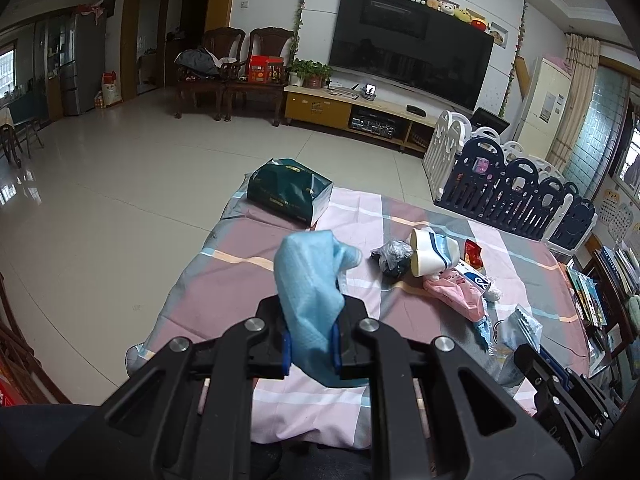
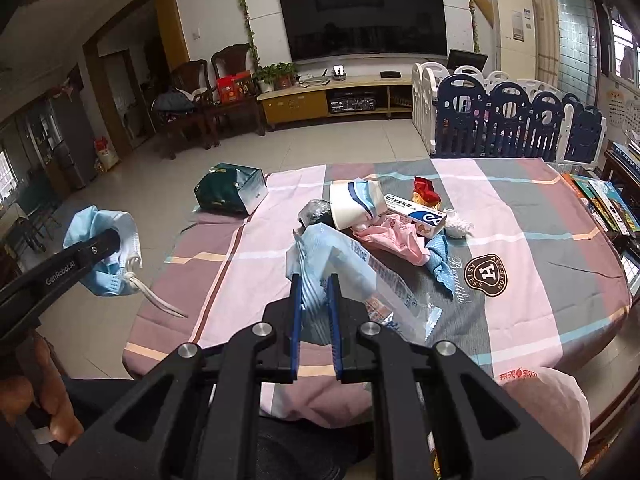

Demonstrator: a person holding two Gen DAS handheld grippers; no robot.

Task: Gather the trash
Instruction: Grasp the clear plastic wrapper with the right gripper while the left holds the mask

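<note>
Left gripper (image 1: pixel 311 336): clamped on a crumpled blue face mask (image 1: pixel 310 276); mask bulging up past the blue pads, lifted clear of the cloth.
Same mask, right wrist view: blue and white bundle (image 2: pixel 102 248) pinched at the tip of the left tool, held off the left edge of the table, over the floor tiles; white ear loop dangling below it.
Right gripper (image 2: pixel 316 312): closed tight on a clear plastic wrapper (image 2: pixel 384 296) with a blue mask inside; wrapper trailing to the right of the pads, printed text on it too small to read.
Remaining trash: heaped just ahead of the right gripper, near the middle of the table.
Heap contents: paper cup (image 2: pixel 352 206) on its side; dark crinkled bag (image 2: pixel 316 212) touching the cup on its left; pink wrapper (image 2: pixel 394 238) beneath and in front; white and blue carton (image 2: pixel 416 214) to the right; red packet (image 2: pixel 426 192) behind the carton; white wad (image 2: pixel 456 222) at the carton's end; blue cloth scrap (image 2: pixel 438 258) at the near edge.
Green box (image 2: pixel 230 194): far left of the right gripper, at the table's far corner, apart from the heap.
Tablecloth (image 2: pixel 520 240): checked pink, grey and mauve, with a brown crest badge to the right of the right gripper.
Hand (image 2: pixel 24 396): fingers visible at lower left in right wrist view, wrapped on the left tool's handle.
</note>
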